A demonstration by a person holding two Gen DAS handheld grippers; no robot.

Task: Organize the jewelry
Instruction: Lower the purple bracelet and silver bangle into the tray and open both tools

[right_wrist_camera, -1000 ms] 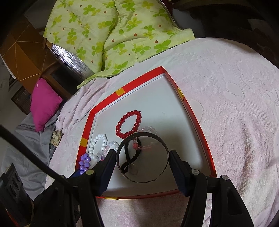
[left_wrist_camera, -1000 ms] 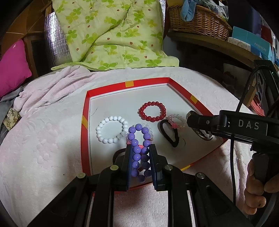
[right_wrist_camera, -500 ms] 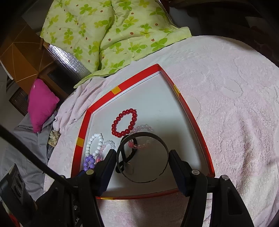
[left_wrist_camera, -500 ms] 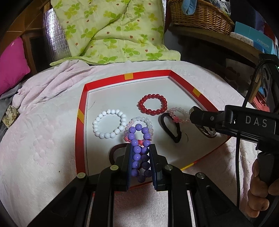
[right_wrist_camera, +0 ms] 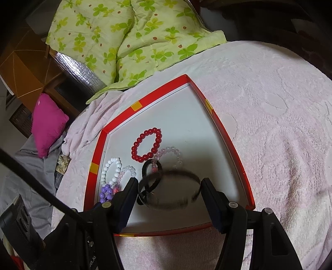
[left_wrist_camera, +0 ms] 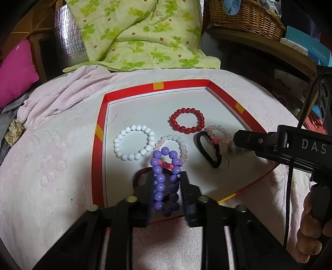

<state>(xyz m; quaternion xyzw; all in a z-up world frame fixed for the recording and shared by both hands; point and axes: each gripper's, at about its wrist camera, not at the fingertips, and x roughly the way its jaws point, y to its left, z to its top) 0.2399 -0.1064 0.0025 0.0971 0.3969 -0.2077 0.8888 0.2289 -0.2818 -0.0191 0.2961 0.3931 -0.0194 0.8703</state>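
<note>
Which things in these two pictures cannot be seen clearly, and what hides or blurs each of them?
- Dark bangle in the right tongs: motion-blurred in the right wrist view, so its pattern and grip are unclear.
- Maroon hair tie: left wrist view, mostly behind the left tongs and purple bracelet.
- White bracelet: right wrist view, near end hidden by purple beads.
- Basket: cut by the top edge, left wrist view.

Purple bracelet (left_wrist_camera: pixel 165 178), red bracelet (left_wrist_camera: pixel 186 123), white bracelet (left_wrist_camera: pixel 133 144); red-rimmed tray (left_wrist_camera: pixel 99 126); green clover-print quilt (left_wrist_camera: pixel 134 33).
</note>
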